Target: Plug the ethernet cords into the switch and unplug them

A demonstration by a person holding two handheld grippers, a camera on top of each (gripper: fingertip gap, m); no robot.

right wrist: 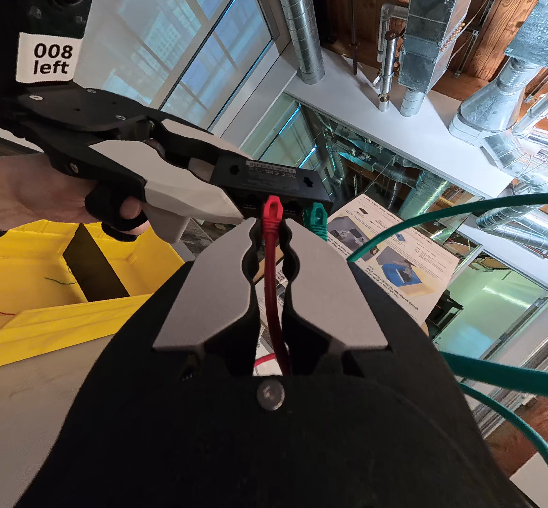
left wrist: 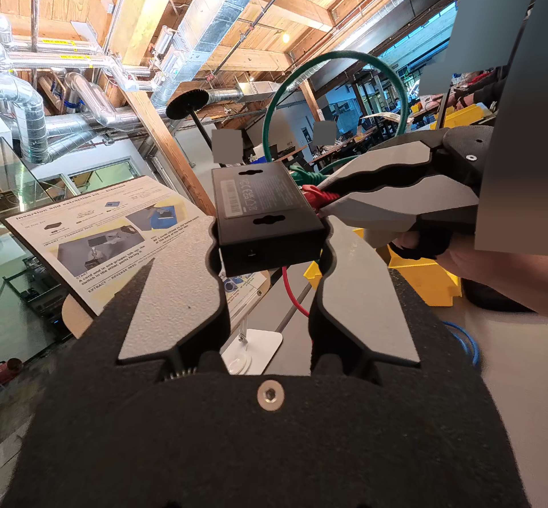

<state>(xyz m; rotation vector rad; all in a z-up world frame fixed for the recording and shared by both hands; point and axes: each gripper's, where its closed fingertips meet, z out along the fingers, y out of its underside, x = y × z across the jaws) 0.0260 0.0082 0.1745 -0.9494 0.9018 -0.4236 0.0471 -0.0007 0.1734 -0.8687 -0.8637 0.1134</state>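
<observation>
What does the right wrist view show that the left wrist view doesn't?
Right wrist only: the switch's port face, with the red plug and green plug seated in it, and empty ports either side of the red one.

Left wrist only: the blue cord lying below, and the switch's end face.

Both: the left gripper clamping the switch, the right gripper on the red cord, the yellow bin, and the instruction board.

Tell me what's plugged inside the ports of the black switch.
The switch has a red plug and a green plug in its ports. Two ports look empty; any under the left gripper are hidden.
</observation>
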